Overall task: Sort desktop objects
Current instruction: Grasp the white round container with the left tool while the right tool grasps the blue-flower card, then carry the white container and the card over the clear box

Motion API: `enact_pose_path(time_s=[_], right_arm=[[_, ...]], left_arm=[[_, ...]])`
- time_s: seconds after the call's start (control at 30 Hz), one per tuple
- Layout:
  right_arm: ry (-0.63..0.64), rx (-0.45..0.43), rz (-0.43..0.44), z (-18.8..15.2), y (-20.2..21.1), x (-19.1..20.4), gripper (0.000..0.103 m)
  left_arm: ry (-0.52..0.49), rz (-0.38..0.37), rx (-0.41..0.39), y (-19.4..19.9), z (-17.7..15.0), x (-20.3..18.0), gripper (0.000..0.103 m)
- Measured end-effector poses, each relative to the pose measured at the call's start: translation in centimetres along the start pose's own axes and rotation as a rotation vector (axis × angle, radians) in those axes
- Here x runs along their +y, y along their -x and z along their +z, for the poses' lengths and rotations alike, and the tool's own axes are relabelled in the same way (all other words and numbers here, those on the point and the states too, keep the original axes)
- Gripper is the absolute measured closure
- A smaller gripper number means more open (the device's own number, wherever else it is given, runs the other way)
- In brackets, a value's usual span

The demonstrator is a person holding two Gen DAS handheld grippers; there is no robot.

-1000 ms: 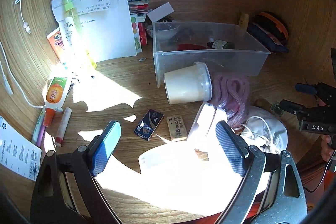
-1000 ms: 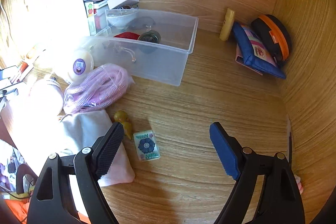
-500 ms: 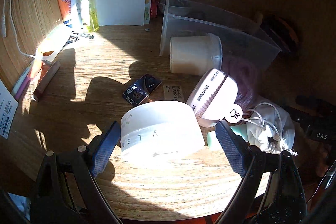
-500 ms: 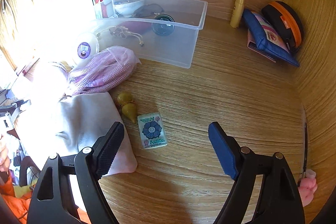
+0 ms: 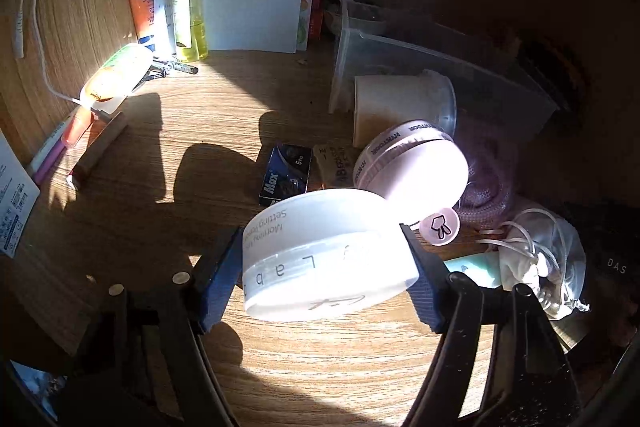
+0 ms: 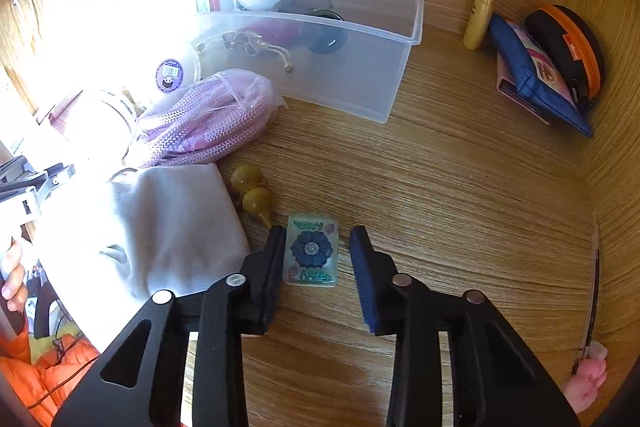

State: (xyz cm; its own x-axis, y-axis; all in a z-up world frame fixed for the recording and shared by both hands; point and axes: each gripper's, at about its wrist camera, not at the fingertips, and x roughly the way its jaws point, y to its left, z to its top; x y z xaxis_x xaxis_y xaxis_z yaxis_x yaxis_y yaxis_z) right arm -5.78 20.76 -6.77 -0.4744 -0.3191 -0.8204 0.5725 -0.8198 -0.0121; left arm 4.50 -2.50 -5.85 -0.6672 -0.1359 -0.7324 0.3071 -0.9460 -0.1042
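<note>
left gripper [image 5: 324, 267]: a round white jar [image 5: 320, 251] is clamped between both blue pads, tilted and held above the wooden desk [image 5: 192, 131].
right gripper [image 6: 316, 267]: jaws are narrowed around a small flower-printed block [image 6: 312, 254] lying flat on the desk; the left pad is seen touching its edge, while a slim gap is left at the right pad.
clear plastic bin [image 6: 360, 67]: placed toward the far side of the desk, with a few small items inside.
near the bin: a cream cup [image 5: 400, 107] is laid on its side against the bin's near wall, with a pink round case [image 5: 416, 163] just in front of it.
left of the block: a yellow gourd charm [image 6: 253, 193] and a white cloth pouch [image 6: 160, 227] are seen, with a pink woven bundle [image 6: 208, 119] beyond them.
</note>
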Motion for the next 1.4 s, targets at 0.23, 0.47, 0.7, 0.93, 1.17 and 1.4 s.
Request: enact_pose_path(time_s=[0.23, 0.47, 0.7, 0.93, 1.17, 1.4], right_arm=[[-0.026, -0.032, 0.005, 0.2, 0.8, -0.6, 0.081], [-0.067, -0.107, 0.016, 1.6, 2.7, -0.8, 0.081], [-0.09, -0.179, 0.036, 3.3, 4.4, -0.7, 0.081], [-0.095, -0.229, 0.03, 5.8, 5.6, -1.3, 0.081], [-0.095, -0.244, 0.02, 8.5, 5.0, -2.0, 0.081], [-0.11, -0.244, 0.026, 11.0, 3.9, -2.8, 0.081]], left_arm=[[0.016, -0.006, -0.023, 0.4, 0.5, 0.3, 0.035], [-0.022, -0.028, -0.103, 2.3, 2.4, -0.6, 0.035], [-0.056, -0.097, -0.136, 2.2, 5.3, -2.0, 0.035], [-0.096, -0.159, -0.17, 2.3, 9.1, -3.2, 0.035], [-0.148, -0.165, -0.195, 1.9, 12.6, -4.3, 0.035], [-0.181, -0.159, -0.181, 0.1, 15.2, -4.9, 0.035]])
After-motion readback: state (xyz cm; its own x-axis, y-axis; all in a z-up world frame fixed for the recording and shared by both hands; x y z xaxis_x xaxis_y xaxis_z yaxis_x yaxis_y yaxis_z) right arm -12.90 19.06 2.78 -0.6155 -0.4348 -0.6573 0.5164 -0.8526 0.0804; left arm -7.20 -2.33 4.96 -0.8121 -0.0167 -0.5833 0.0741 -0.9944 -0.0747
